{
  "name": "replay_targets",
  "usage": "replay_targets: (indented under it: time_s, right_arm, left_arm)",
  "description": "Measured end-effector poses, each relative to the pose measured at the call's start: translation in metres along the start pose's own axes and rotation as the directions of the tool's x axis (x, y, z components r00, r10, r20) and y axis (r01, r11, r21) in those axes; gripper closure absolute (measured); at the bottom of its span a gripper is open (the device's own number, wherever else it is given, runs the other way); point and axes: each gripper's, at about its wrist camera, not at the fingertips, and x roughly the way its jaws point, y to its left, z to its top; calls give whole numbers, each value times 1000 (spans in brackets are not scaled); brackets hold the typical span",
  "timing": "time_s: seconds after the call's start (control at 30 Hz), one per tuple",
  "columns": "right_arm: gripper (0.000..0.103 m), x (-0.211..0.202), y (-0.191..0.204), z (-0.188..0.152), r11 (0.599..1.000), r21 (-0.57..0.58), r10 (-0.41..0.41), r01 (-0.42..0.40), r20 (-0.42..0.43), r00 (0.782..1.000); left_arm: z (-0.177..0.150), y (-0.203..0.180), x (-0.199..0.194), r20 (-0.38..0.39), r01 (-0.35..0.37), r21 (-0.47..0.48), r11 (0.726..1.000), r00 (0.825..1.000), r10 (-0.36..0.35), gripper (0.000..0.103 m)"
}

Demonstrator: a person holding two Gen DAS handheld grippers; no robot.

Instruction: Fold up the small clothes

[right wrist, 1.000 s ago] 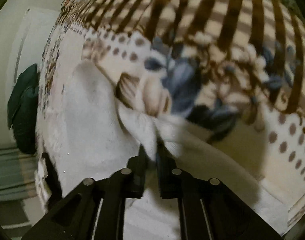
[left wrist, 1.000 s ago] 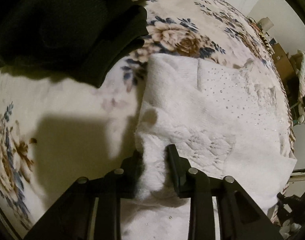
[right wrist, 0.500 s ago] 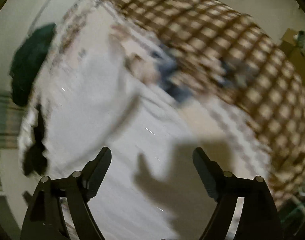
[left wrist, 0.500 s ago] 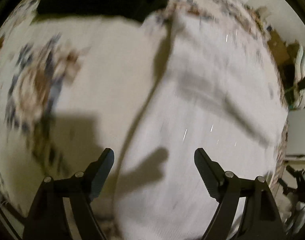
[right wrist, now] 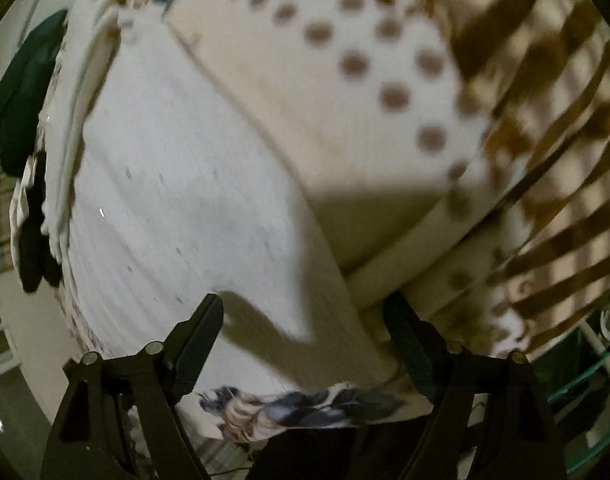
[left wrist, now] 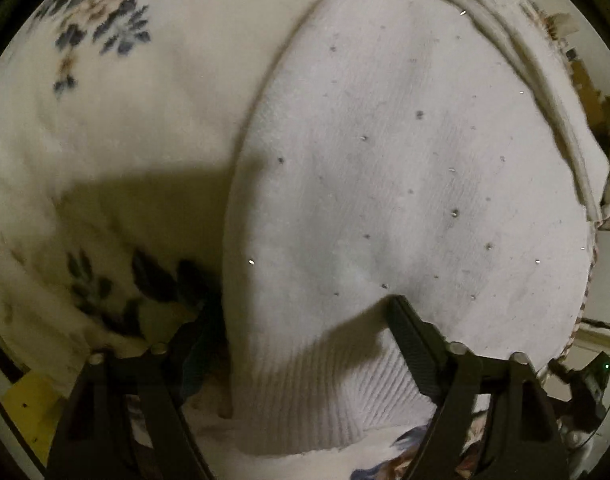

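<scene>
Floral blanket (left wrist: pixel 105 128) — white sweater (left wrist: pixel 405 160) flat, claws closing.

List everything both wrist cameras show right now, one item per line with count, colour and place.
white knit garment: one, white with small studs, spread on the bed, ribbed hem nearest the left tool
floral blanket: one, cream with blue and brown flowers, under the garment
checked blanket: one, brown and cream with dots, beyond the garment in the right view
dark green cloth: one, at the bed's far edge, left of the right view
left tool: one, black, jaws astride the garment's hem, just been closing
right tool: one, black, open over the garment's edge
</scene>
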Motion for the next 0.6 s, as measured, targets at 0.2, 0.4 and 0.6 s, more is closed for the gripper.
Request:
replay_targets:
  time_s: [0.2, 0.4, 0.6]
  right_arm:
    - [96, -33, -11, -15, 998, -51, 41, -36, 90, 995]
    - [94, -36, -35, -10, 988, -32, 149, -149, -14, 989]
    - [51, -1, -50, -5, 972, 55, 231, -227, -63, 971]
  left_arm:
    - [-16, -10, -24, 106, 3, 72, 997, 994, -11, 97]
    - [-15, 10, 0, 17, 117, -12, 993, 993, -117, 79]
    - [-20, 3, 5, 23, 138, -17, 990, 990, -138, 74]
